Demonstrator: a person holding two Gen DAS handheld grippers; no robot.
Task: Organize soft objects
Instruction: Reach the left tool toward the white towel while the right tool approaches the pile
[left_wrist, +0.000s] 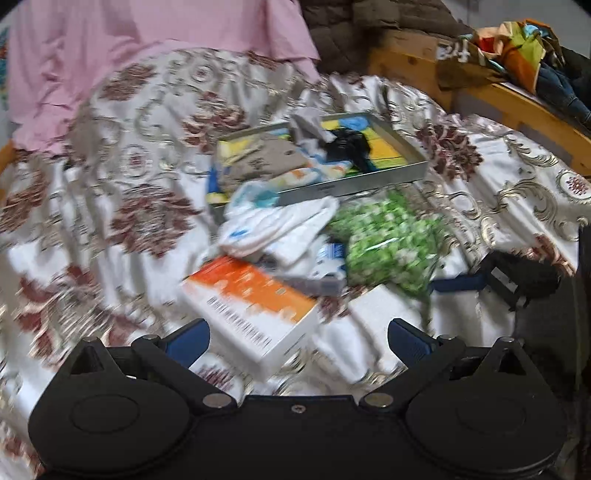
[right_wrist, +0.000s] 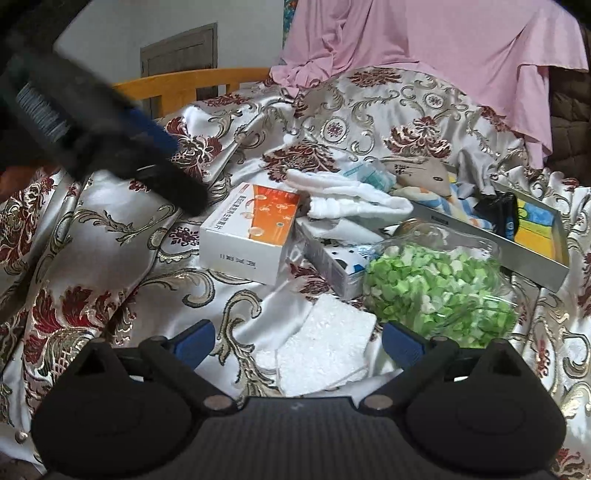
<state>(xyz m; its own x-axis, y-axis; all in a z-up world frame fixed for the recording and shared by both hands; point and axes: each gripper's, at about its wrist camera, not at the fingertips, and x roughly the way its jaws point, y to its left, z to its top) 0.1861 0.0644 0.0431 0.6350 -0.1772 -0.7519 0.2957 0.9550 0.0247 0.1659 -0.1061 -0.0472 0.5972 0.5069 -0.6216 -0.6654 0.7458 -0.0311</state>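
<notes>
A metal tray (left_wrist: 354, 184) (right_wrist: 491, 246) on the bed holds a beige plush (left_wrist: 266, 159) (right_wrist: 424, 173), striped cloth and a black item (left_wrist: 349, 144) (right_wrist: 498, 210). A white towel (left_wrist: 280, 225) (right_wrist: 351, 197) hangs over its edge. A white foam pad (right_wrist: 325, 350) (left_wrist: 384, 314) lies in front of my right gripper (right_wrist: 299, 343), which is open and empty. My left gripper (left_wrist: 299, 339) is open and empty above an orange and white box (left_wrist: 251, 306) (right_wrist: 251, 229). The left gripper also shows in the right wrist view (right_wrist: 110, 133).
A clear bag of green pieces (left_wrist: 388, 240) (right_wrist: 436, 295) lies beside the tray. A small blue and white box (right_wrist: 343, 266) sits between box and bag. A pink cloth (left_wrist: 147, 48) (right_wrist: 424, 44) drapes at the back. A wooden bed frame (left_wrist: 509, 103) carries clothes.
</notes>
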